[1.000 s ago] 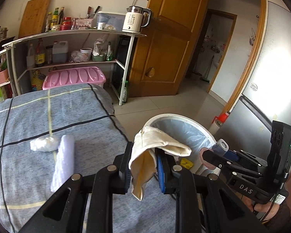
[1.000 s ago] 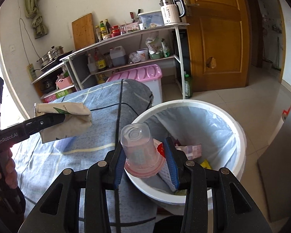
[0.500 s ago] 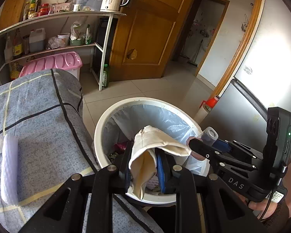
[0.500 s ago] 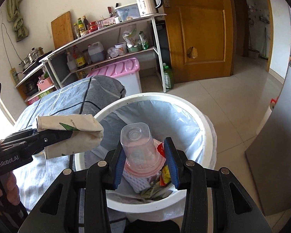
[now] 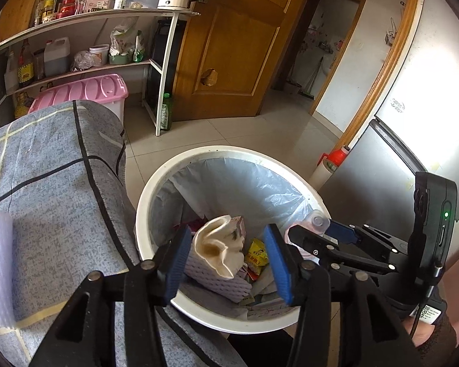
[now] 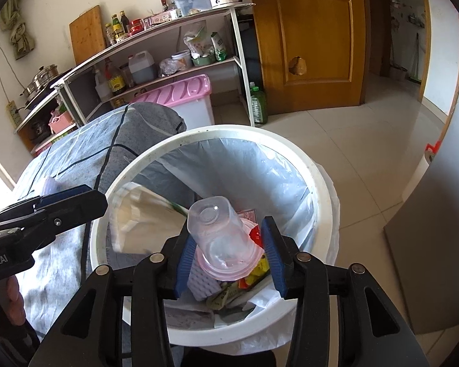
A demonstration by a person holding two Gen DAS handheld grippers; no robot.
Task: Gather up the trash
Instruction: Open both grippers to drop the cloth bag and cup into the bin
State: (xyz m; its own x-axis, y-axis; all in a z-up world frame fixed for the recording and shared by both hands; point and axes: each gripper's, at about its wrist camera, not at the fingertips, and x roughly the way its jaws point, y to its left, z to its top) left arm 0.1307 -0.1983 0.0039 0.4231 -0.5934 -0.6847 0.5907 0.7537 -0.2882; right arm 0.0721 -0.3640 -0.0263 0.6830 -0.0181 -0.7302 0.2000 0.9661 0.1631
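Observation:
A white bin (image 5: 229, 153) with a pale liner stands beside the cloth-covered table (image 5: 46, 183). My left gripper (image 5: 226, 235) hangs over it with its jaws opening. The beige paper bag (image 5: 220, 247) is loose between them, clear of both pads and dropping onto the trash. In the right wrist view the bag (image 6: 143, 217) is a blur inside the bin (image 6: 229, 130), just off the left gripper (image 6: 76, 202). My right gripper (image 6: 228, 229) is opening too. The clear plastic cup (image 6: 220, 235) with a pink rim is tilted between its pads, the right pad off it.
A white foam roll (image 5: 0, 269) lies on the table's left side. Behind stand a shelf rack (image 5: 156, 61), a pink box (image 5: 85, 91) and a green bottle (image 5: 166, 113). A grey fridge (image 5: 382, 177) and a red-capped roll (image 5: 333, 159) flank the bin's right.
Both grippers moved from the table's edge to over the bin. The left jaws went from shut on the paper bag to wide apart, and the bag fell. The right jaws widened around the cup.

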